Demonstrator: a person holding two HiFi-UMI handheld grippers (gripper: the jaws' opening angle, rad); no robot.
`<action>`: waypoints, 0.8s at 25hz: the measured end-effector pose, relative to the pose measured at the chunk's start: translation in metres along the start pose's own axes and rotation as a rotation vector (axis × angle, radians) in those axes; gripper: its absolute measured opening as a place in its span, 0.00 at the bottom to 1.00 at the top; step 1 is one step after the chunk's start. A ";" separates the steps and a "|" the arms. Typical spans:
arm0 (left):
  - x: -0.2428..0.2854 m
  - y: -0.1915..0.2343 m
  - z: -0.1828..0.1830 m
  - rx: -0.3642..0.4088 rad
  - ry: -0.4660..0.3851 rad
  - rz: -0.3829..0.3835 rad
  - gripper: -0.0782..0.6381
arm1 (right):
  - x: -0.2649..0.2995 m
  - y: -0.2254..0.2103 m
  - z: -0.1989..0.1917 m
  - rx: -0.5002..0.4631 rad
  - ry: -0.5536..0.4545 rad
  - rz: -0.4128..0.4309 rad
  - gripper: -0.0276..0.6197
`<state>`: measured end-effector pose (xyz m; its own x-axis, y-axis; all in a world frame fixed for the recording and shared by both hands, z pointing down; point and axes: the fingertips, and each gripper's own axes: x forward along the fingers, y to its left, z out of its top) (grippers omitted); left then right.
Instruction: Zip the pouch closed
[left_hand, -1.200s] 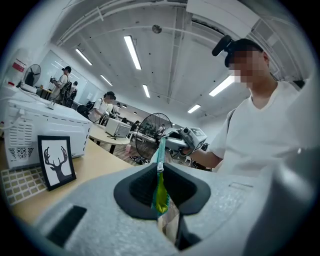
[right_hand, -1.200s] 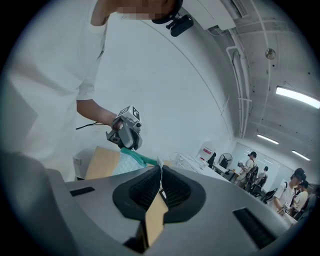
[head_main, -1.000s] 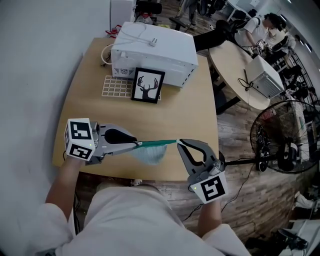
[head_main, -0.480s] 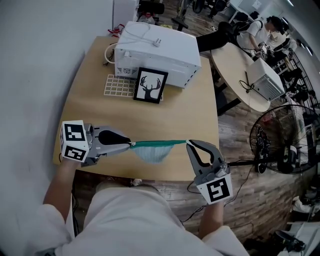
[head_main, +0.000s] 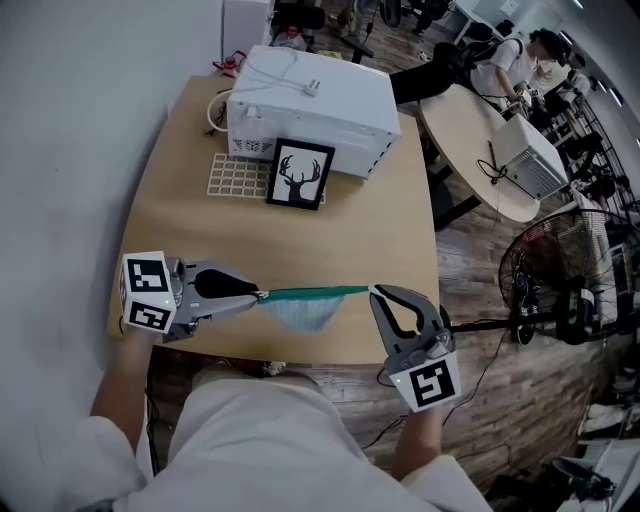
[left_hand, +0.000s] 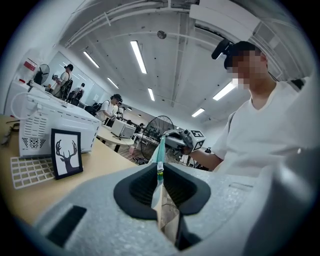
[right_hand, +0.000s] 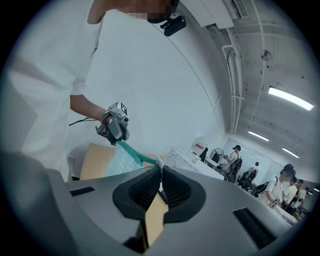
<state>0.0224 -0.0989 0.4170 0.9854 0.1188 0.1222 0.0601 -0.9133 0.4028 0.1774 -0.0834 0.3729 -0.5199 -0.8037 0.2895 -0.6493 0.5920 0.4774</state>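
Observation:
A teal mesh pouch (head_main: 300, 311) hangs above the front of the wooden table (head_main: 372, 225), its green zip band (head_main: 312, 293) stretched straight between my two grippers. My left gripper (head_main: 263, 295) is shut on the band's left end. My right gripper (head_main: 369, 291) is shut on its right end. In the left gripper view the band (left_hand: 161, 149) runs from the shut jaws (left_hand: 159, 171) to the right gripper (left_hand: 183, 142). In the right gripper view the pouch (right_hand: 121, 159) leads from the shut jaws (right_hand: 160, 175) to the left gripper (right_hand: 114, 126). Which end carries the zip pull I cannot tell.
At the table's far end stand a white appliance (head_main: 312, 100), a framed deer picture (head_main: 298, 172) and a white grid rack (head_main: 234, 175). A floor fan (head_main: 568, 288) and a round table (head_main: 470, 135) stand to the right, with people beyond them. The table's front edge runs just under the pouch.
The grippers have drawn apart, the left one leftward and the right one rightward. The zip band, slanted and slack a second ago, now runs straight and taut.

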 end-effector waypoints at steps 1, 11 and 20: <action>-0.001 0.000 -0.001 0.000 -0.001 0.001 0.17 | 0.000 0.002 -0.001 0.003 0.000 -0.001 0.07; -0.008 0.011 -0.009 -0.015 -0.035 0.021 0.17 | 0.006 0.008 0.007 0.084 -0.015 -0.023 0.07; -0.012 0.022 -0.004 -0.012 -0.068 0.058 0.17 | 0.013 0.003 0.021 0.112 -0.059 -0.052 0.07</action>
<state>0.0115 -0.1192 0.4278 0.9958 0.0385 0.0836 0.0010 -0.9129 0.4081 0.1570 -0.0915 0.3605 -0.5132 -0.8306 0.2161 -0.7324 0.5551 0.3942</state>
